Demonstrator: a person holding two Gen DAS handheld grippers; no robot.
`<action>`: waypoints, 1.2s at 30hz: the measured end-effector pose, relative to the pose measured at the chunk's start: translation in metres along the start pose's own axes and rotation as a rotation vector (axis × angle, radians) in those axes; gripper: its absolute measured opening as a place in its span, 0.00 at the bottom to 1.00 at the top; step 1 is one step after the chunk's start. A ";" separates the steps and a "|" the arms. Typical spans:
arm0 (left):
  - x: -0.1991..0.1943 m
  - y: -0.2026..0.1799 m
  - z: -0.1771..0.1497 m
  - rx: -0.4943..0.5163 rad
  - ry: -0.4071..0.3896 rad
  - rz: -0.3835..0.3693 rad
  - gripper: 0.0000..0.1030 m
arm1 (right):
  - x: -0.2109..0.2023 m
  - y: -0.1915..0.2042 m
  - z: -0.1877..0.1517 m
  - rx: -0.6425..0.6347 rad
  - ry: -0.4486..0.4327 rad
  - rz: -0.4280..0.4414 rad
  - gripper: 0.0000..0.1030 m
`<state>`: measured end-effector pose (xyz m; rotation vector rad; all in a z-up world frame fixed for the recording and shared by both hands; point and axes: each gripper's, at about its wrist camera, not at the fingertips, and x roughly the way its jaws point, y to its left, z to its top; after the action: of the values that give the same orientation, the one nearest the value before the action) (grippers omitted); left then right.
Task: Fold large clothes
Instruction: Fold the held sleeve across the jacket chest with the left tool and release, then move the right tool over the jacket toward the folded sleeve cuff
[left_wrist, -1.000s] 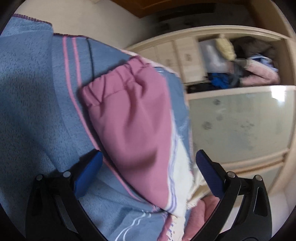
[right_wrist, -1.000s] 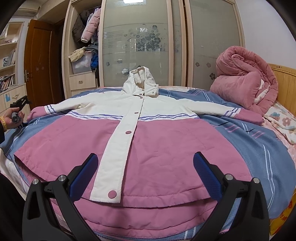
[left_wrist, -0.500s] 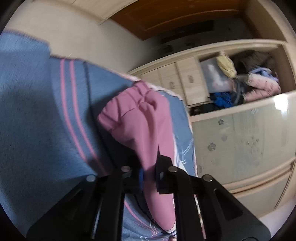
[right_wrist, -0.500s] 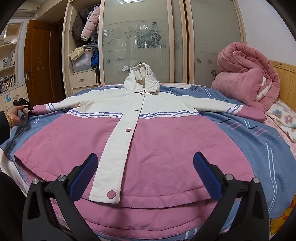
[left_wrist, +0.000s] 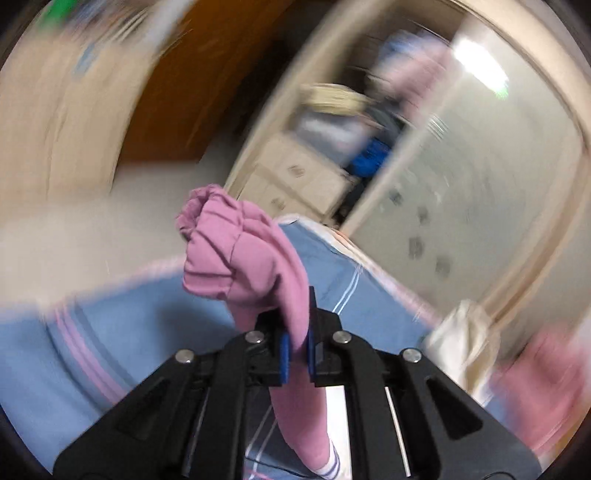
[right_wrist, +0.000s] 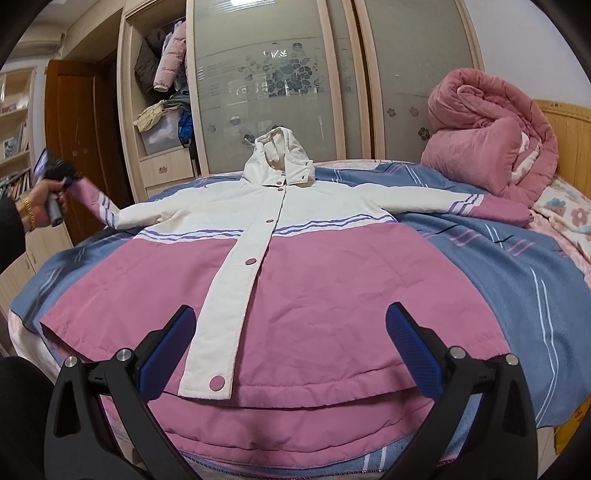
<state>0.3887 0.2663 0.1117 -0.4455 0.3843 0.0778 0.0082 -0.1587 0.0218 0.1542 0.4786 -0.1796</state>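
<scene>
Left claw (left_wrist: 295, 345): I have it clamped on the jacket's pink cuff (left_wrist: 236, 251), lifted off the bed (right_wrist: 517, 280).
Right claw (right_wrist: 290, 354): mine gapes wide, holding nothing, over the hooded jacket (right_wrist: 295, 280) hem.

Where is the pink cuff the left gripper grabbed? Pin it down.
In the left wrist view the pink cuff is pinched in the left gripper, lifted off the blue bedspread; in the right wrist view it is far left, by the wardrobe.

The jacket (right_wrist: 295, 266) lies spread on the bed (right_wrist: 517, 266), rolled quilt (right_wrist: 487, 133) behind its right, wardrobe (right_wrist: 280, 74) beyond.
</scene>
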 end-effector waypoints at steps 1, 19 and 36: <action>-0.002 -0.043 -0.003 0.157 -0.018 0.008 0.06 | -0.001 -0.002 0.000 0.008 0.000 0.004 0.99; 0.076 -0.259 -0.254 0.610 0.419 -0.205 0.98 | -0.006 -0.027 0.005 0.095 0.020 0.060 0.99; -0.217 -0.158 -0.257 0.455 0.185 -0.315 0.98 | -0.016 -0.034 0.002 0.093 -0.026 0.004 0.99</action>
<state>0.1236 0.0148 0.0443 -0.0584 0.4937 -0.3535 -0.0119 -0.1896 0.0279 0.2435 0.4443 -0.2003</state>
